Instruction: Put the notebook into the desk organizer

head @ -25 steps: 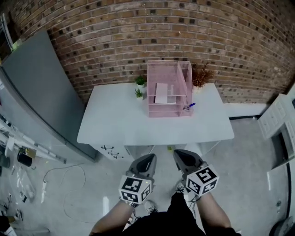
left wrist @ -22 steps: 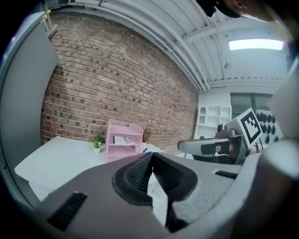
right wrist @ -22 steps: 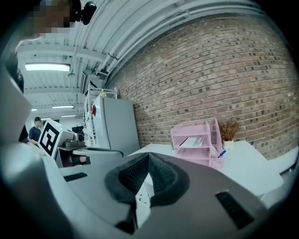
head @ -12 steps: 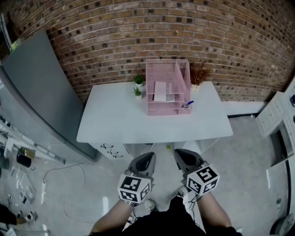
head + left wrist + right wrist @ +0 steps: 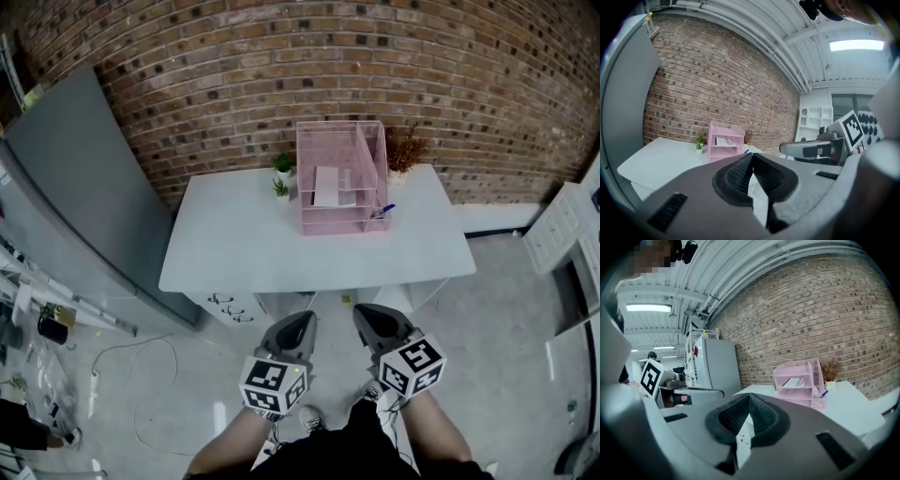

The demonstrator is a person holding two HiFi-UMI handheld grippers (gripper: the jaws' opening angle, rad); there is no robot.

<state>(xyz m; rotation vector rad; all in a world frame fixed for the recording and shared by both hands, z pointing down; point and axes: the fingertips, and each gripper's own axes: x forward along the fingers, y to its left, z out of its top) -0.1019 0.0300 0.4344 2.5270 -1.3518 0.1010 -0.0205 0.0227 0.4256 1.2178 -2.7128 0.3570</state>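
A flat white notebook [image 5: 327, 186] lies inside the boxy pink wire-mesh desk organizer [image 5: 343, 223]. The grey left gripper [image 5: 304, 320] and right gripper [image 5: 362, 312] are clenched, ribbed jaws together, empty.

White table [image 5: 244, 253] with pink desk organizer [image 5: 343, 178], two small green plants [image 5: 282, 187], one dried plant [image 5: 408, 150].

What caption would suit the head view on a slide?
Grey left tongs and grey right tongs, both shut, hover before a white table bearing a pink mesh desk organizer.

Organizer [image 5: 343, 226] likely metal mesh; table [image 5: 244, 253] smooth matt; wall [image 5: 281, 56] rough brick.
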